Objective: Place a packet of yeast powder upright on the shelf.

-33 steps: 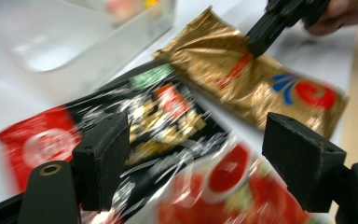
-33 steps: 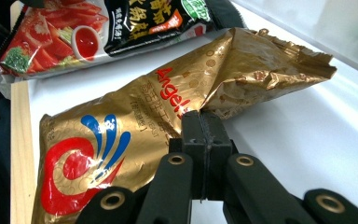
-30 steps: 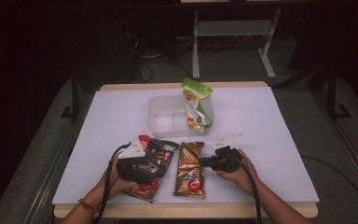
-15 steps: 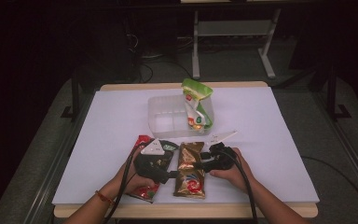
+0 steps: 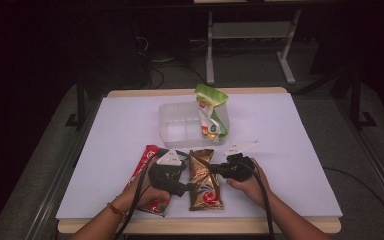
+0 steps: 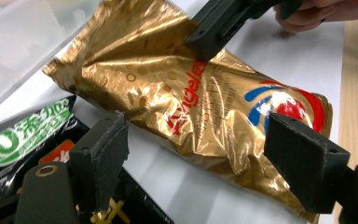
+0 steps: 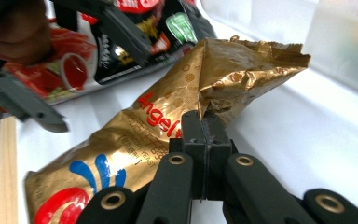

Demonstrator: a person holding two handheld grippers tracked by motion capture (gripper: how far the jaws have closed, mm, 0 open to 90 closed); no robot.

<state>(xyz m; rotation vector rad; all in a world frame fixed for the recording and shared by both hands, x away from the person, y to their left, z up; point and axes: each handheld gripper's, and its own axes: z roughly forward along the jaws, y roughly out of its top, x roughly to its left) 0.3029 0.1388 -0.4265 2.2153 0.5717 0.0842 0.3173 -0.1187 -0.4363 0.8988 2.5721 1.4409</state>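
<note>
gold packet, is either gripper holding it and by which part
The right gripper pinches the gold packet at its side edge near the crimped top; the left gripper is open around it.

A clear tub (image 5: pixel 177 127) is sitting on the table beyond the right claw (image 5: pixel 206 169), well apart from it. A green pouch (image 5: pixel 210 112) is leaning inside the tub's nearer-right corner. A red-and-black packet (image 5: pixel 147 160) is lying flat under the left claw (image 5: pixel 190 187), on the white sheet (image 5: pixel 290 130).
</note>
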